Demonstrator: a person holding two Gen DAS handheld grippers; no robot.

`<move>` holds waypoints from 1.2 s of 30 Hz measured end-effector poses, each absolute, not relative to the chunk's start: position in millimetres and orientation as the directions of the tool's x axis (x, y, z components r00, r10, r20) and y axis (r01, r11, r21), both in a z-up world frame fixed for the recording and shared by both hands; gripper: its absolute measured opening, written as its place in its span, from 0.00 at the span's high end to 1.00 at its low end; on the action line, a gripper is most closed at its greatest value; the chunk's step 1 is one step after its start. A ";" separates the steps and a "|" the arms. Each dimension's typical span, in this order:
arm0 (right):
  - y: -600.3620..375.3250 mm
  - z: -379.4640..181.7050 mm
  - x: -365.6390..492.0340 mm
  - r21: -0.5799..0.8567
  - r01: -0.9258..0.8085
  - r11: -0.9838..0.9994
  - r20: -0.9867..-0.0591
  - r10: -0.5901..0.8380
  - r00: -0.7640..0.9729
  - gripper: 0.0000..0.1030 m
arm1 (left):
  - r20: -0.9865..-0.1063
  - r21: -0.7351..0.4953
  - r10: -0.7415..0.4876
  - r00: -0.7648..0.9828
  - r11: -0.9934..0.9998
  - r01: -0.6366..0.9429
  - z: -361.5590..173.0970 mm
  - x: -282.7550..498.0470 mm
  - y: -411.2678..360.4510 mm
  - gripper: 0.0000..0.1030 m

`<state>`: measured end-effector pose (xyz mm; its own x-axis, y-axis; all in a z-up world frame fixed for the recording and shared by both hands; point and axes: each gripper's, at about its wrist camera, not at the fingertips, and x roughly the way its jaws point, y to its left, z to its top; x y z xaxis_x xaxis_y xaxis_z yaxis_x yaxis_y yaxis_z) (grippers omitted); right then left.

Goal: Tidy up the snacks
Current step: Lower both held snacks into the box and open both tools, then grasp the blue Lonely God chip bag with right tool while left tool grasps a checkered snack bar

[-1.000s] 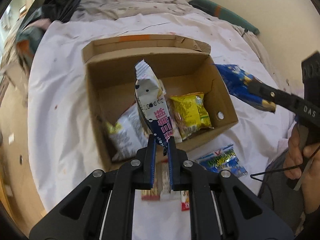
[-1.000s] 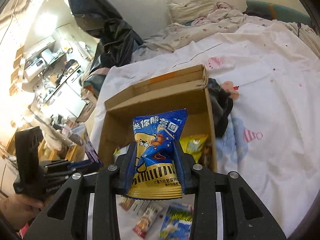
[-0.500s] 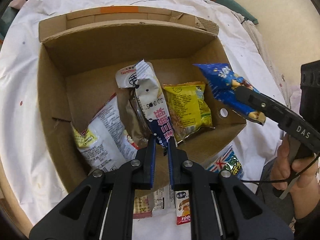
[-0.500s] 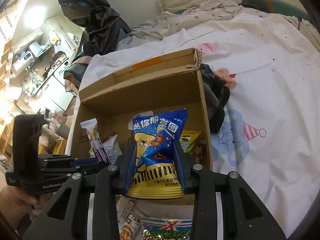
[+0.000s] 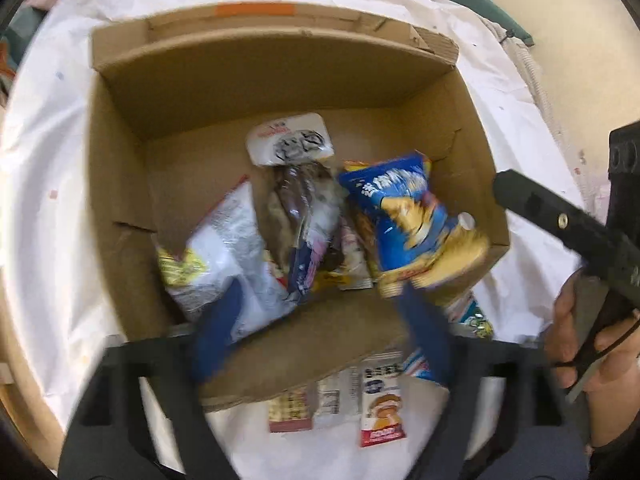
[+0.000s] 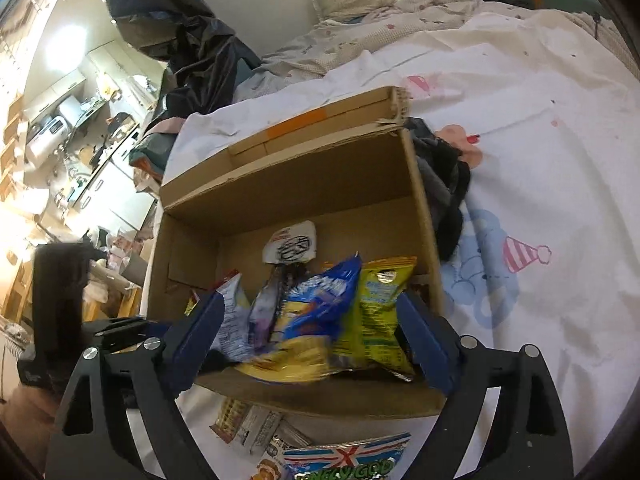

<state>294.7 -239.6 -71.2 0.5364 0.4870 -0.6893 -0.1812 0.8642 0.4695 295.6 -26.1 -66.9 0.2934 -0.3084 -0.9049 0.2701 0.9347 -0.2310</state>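
Left gripper: we hold it with its blue fingers spread wide and nothing between them, over the near wall of the cardboard box.
Cardboard box: brown, open-topped, with an orange tape strip on the far flap; it sits on the white bed sheet.
White bag: we see it at the left inside the box, crinkled, silvery white with a yellow patch, leaning on the left side.
Dark pack: middle of the box, narrow, brownish with a white and purple lower end; a white label with black scribble lies just beyond it on the box floor.
Blue bag: right part of the box, bright blue with white characters and a yellow lower edge, blurred, tilted over the packs below and free of both grippers.
Yellow-green bag: we see it at the right of the blue bag, against the right wall.
Small packs: three lie side by side on the sheet in front of the box, one red-edged with a cartoon face.
Flag-print bag: on the sheet nearest our right camera, blue, red and white with green letters.
Right gripper: our fingers are wide apart and empty, with the snacks in the box showing between them.
Dark cloth: bunched just beside the box's right wall.
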 end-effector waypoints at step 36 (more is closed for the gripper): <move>-275.3 -55.0 249.7 0.515 -0.093 0.852 -0.673 0.469 0.572 0.12 | -0.879 -0.245 -0.249 0.407 0.967 0.062 -49.4 236.4 28.9 0.16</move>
<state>249.7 -275.3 -55.0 0.5719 0.4692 -0.6729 -0.0925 0.8519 0.5154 236.4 28.9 -49.4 0.4073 -0.2490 -0.8787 0.0622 0.9675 -0.2453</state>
